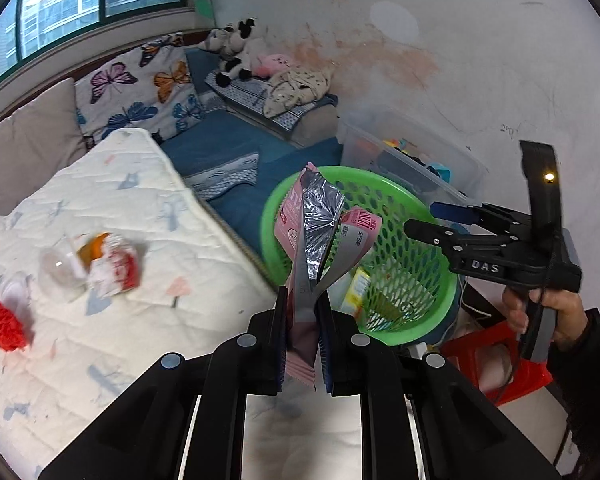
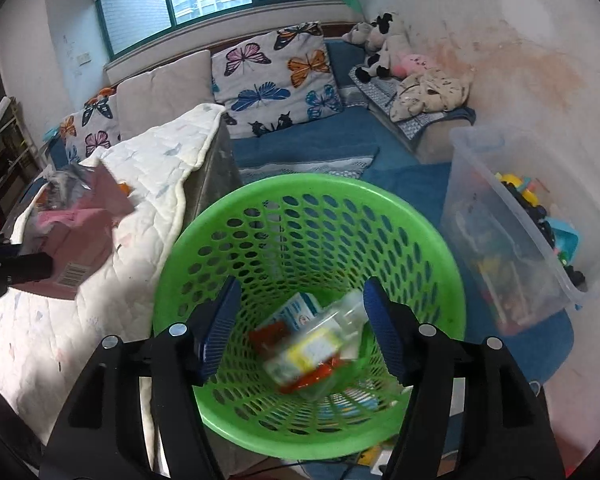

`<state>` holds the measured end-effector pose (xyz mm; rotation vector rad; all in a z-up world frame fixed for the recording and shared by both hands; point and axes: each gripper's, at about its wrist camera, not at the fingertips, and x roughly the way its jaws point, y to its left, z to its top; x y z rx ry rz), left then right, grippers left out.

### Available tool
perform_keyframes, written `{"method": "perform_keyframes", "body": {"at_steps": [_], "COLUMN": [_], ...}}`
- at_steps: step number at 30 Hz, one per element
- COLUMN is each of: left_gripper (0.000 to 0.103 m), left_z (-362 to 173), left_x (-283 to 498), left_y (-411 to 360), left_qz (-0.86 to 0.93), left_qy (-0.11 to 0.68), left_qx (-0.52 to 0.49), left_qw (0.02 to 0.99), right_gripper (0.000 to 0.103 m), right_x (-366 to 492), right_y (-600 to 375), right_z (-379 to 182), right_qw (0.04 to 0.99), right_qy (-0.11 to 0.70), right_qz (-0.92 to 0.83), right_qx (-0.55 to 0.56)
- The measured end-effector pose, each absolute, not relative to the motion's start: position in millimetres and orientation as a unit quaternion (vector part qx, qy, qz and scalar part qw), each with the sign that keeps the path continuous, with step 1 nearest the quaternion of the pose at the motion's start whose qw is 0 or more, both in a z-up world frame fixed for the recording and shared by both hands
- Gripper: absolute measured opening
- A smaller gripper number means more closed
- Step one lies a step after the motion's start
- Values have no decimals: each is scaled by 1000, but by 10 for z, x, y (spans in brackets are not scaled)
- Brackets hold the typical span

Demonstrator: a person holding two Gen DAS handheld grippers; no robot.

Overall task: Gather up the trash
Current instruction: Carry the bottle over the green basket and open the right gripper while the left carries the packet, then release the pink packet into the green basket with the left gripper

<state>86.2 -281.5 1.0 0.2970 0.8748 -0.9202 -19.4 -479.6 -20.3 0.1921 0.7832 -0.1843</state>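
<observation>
Green plastic mesh fills our view — the waste basket [image 2: 308,216] is sitting on the floor beside the quilted mattress [image 1: 100,208]. We are pinching a torn pink-and-silver wrapper [image 1: 320,224] between the left gripper [image 1: 302,344] fingers, pressed tight on it, and it is standing up in front of the basket rim. Our right gripper [image 2: 300,328] is hanging over the basket mouth with its blue pads [image 2: 384,336] spread apart and gripping nothing — a blurred clear packet [image 2: 312,352] is lying among the scraps inside. More trash [image 1: 96,268] is waiting on the mattress.
</observation>
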Motion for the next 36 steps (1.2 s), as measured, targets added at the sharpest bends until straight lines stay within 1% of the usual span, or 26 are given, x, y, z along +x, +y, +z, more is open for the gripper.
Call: {"method": "perform_keyframes", "body": {"at_steps": [5,9,17,18,19,20,22,27,29,32,34,36], "left_gripper": [14,14,16,18,23,36,54,55,61,62,67,67], "left_z": [-138,-243,-399,-410,-420,-424,-415,-386,-360,-321,-278,-244], "left_x": [876,854,838,834,827,818,808,789,794,811,819,833], "left_y": [-3098,-3274,-3504,-3516,-3526,-3527,-3522,-3496,-3440,-3340,-3234,-3127], "left_qz": [-437,-440,-444,-443,-443,-443,-438,-441,-436,-431,-423,-415], "left_qy": [423,433,445,445,445,444,435,430,428,427,423,418], "left_qx": [140,147,151,152,153,153,151,150,147,143,140,139], "left_qw": [781,773,763,763,764,764,772,773,778,782,789,796], "right_gripper": [66,70,71,72,72,73,73,73,73,74,75,77], "right_x": [-321,-450,-613,-629,-640,-641,-652,-646,-650,-630,-609,-582], "right_y": [-4819,-4812,-4787,-4778,-4770,-4772,-4770,-4749,-4728,-4694,-4648,-4584], "right_z": [-128,-57,11,19,24,28,30,18,21,45,72,103], "right_qw": [921,927,932,933,933,933,933,933,933,934,935,936], "right_qy": [368,355,342,341,341,340,340,341,340,339,337,336], "right_qz": [-94,-92,-83,-82,-81,-81,-79,-76,-75,-66,-59,-51], "right_qx": [88,84,85,84,83,83,84,88,88,95,96,95]}}
